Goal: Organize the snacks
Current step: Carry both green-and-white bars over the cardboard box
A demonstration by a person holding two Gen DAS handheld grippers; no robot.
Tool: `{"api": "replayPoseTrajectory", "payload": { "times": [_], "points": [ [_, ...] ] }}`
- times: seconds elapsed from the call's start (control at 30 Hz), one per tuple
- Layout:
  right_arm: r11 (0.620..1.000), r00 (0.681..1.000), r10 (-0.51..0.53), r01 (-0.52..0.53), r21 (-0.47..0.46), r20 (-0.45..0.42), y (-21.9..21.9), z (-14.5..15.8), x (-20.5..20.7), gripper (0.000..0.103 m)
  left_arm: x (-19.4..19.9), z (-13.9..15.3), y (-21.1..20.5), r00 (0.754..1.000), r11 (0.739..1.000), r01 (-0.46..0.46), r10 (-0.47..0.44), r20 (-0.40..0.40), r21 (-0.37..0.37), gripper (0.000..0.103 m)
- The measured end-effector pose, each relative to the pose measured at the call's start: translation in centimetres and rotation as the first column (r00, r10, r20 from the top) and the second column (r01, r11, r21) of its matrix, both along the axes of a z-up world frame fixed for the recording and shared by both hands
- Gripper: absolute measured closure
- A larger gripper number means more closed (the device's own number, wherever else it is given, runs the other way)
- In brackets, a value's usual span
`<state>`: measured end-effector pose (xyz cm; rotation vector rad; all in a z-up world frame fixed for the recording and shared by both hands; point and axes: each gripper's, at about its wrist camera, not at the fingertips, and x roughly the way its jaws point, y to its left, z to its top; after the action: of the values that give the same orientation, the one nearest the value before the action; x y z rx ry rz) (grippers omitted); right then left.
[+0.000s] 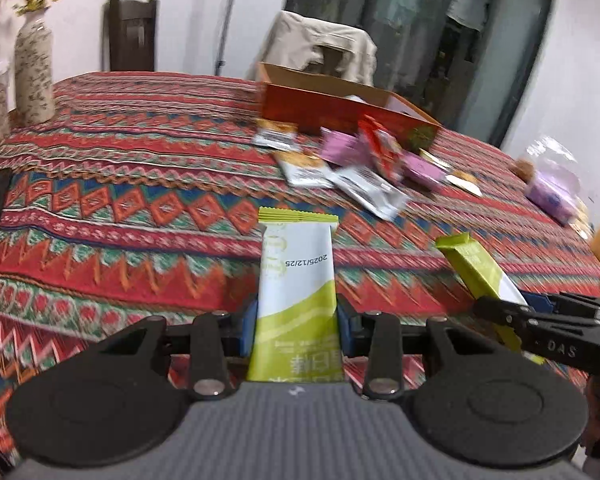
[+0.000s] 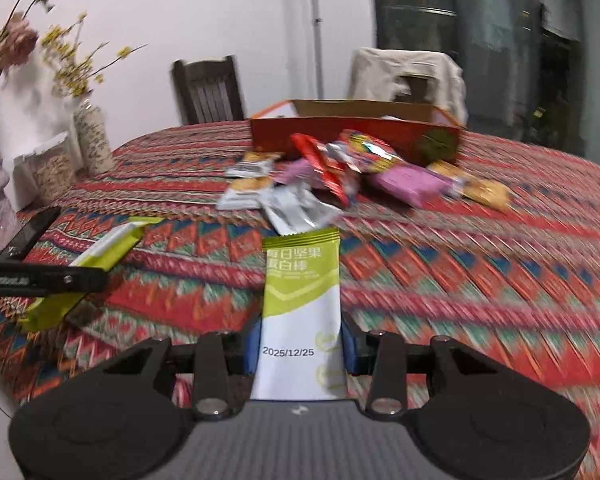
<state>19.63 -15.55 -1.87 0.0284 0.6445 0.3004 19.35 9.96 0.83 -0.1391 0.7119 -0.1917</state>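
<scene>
- My left gripper (image 1: pixel 297 312) is closed on a green-white bar (image 1: pixel 296 276); the blue pads (image 1: pixel 251 316) press both its sides, and it points forward above the tablecloth (image 1: pixel 140 216).
- My right gripper (image 2: pixel 302 340) is closed in the same way on a second bar (image 2: pixel 302 300), with the date print near the pads.
- In the left view, the right gripper holds its bar (image 1: pixel 480 268) at the right edge; in the right view, the left one with its bar (image 2: pixel 100 252) is at the left.
- The other snacks (image 2: pixel 320 184) lie in a loose pile on the cloth, just in front of the open red box (image 2: pixel 340 136).
- A vase (image 1: pixel 34 72) with yellow flowers stands far left.
</scene>
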Motion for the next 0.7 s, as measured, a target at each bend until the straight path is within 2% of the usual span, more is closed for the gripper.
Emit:
{"api": "replayPoseTrajectory", "payload": {
  "times": [0.1,0.33,0.5,0.7],
  "points": [
    [0.998,0.999,-0.049,0.049,0.027,0.005,-1.8,-0.2,-2.1,0.065,-1.1,0.6,-1.6,0.999,0.999,0.030,-0.032,0.030,0.043,0.064],
    [0.996,0.996,-0.075,0.073,0.044,0.038,-2.9,0.4,-4.6,0.065,-2.7,1.1,-3.9,0.994,0.995,0.083,-0.086,0.065,0.048,0.064],
    [0.996,0.996,-0.079,0.077,0.046,0.047,-3.1,0.8,-4.7,0.065,-2.6,1.3,-3.7,0.994,0.997,0.078,-0.080,0.073,0.025,0.064],
    [0.995,0.997,-0.061,0.058,0.078,0.038,-3.7,1.7,-3.0,0.065,0.5,2.0,-2.9,0.995,0.997,0.070,-0.067,0.075,-0.033,0.064]
  ]
}}
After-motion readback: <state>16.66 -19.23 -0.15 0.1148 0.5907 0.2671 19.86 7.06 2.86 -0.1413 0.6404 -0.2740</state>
